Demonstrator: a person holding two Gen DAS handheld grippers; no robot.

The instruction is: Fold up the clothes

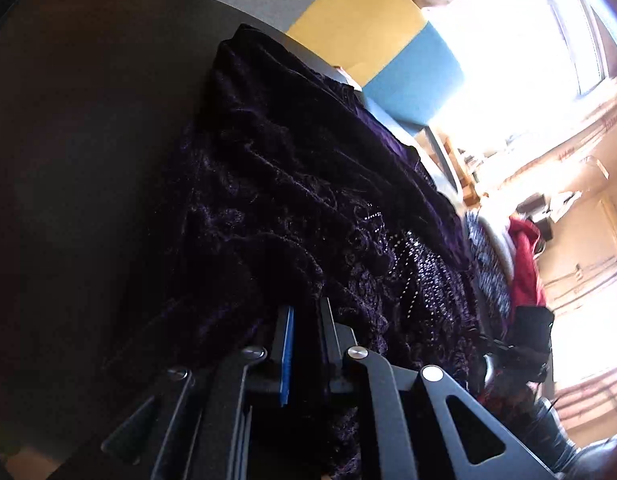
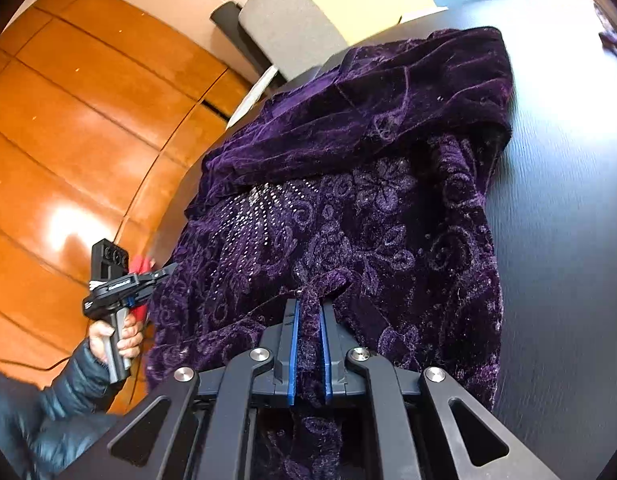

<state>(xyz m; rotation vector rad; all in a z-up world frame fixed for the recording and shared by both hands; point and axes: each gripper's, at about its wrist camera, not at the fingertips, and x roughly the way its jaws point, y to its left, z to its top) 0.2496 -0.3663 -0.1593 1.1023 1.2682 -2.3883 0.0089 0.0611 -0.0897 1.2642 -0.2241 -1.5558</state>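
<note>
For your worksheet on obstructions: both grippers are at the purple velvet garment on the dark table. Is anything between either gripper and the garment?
Nothing visible. The right gripper is already shut on a bunched fold of the purple velvet garment. The left gripper sits at the garment's edge with cloth between its fingers. The dark table beside the garment is bare.

We see a deep purple velvet garment (image 2: 368,208) with a raised floral and swirl pattern and rows of small silvery studs, lying on a dark grey table (image 2: 560,216), beside blue gripper pads (image 2: 294,354), an orange-brown wooden floor (image 2: 76,120), and a red cloth (image 1: 526,256).
</note>
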